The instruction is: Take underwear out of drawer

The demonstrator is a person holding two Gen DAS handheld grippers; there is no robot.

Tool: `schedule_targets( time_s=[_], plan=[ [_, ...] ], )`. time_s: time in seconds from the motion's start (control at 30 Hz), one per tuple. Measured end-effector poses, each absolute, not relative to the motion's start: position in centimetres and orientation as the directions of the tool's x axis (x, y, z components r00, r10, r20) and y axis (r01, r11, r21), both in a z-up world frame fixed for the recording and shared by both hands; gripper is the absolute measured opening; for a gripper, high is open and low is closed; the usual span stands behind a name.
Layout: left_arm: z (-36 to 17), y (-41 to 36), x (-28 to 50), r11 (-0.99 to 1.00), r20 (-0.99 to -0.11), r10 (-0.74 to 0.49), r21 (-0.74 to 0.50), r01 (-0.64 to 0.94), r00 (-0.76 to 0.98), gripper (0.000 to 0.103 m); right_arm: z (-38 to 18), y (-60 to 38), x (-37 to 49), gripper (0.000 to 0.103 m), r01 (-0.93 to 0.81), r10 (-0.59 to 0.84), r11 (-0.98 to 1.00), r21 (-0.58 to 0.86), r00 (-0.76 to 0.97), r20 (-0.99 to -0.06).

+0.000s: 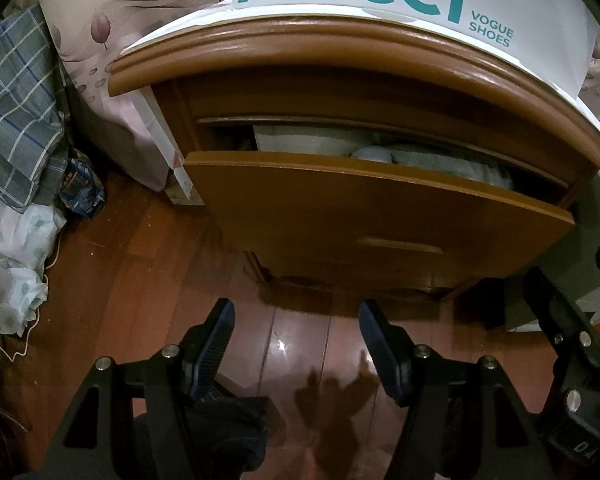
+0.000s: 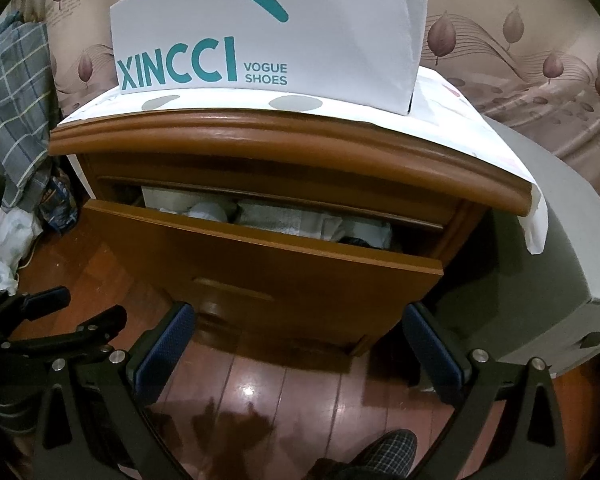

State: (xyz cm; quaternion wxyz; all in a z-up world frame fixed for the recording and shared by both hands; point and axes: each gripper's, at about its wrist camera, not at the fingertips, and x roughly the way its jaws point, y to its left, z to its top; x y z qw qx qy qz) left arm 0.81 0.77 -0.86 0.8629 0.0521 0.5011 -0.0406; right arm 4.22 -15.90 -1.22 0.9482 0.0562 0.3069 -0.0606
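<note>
Brown wood fills the left wrist view: the bedside cabinet's top drawer (image 1: 376,216) stands pulled partly out, its flat front leaning toward the camera, and pale folded cloth (image 1: 432,162) lies in the narrow gap behind that front. Which piece is underwear cannot be told from here. The left gripper (image 1: 296,344), black with dark blue ribbed pads, hangs over the glossy reddish plank floor (image 1: 300,344) with its jaws apart and nothing between them. The cloth lies ahead of and above its fingertips, over the drawer's top edge, and the opening runs crosswise, left to right. The right gripper (image 1: 572,320) shows at the right edge, just beside.

From the right wrist view, the same drawer (image 2: 260,276) sits ahead, below a white shoe box with teal lettering (image 2: 268,40) on the cabinet top. The slot shows more here: white and grey folded pieces (image 2: 284,220) lined side by side, something dark toward the right end. The right gripper (image 2: 296,348) holds its blue pads wide apart, empty, below the drawer front. The left gripper (image 2: 60,320) shows at the left.

Both tools are about equally near; the right seems to face the slot more squarely. Either must likely rise over the drawer's edge and dip in from above.
</note>
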Motion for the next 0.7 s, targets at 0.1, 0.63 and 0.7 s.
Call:
schedule_targets(
  time_s=[0.1,0.63,0.7],
  plan=[
    [-0.97,0.70,0.81,0.991,-0.871,-0.017,0.050,0.123,0.492,0.066,-1.21,-15.86,4.26,0.102,0.148,-0.078,0.987,0.070,0.803,-0.590],
    [-1.12,0.42,0.94,0.992,-0.871,-0.021,0.042,0.117,0.491,0.066,-1.01,-15.82,4.33,0.102,0.151,-0.072,0.985,0.083,0.799,-0.597],
    [-1.13,0.44,1.02,0.993,-0.871,-0.016,0.044,0.110,0.491,0.066,-1.00,-15.88,4.37,0.102,0.151,-0.072,0.985,0.084,0.798,-0.598]
  ],
)
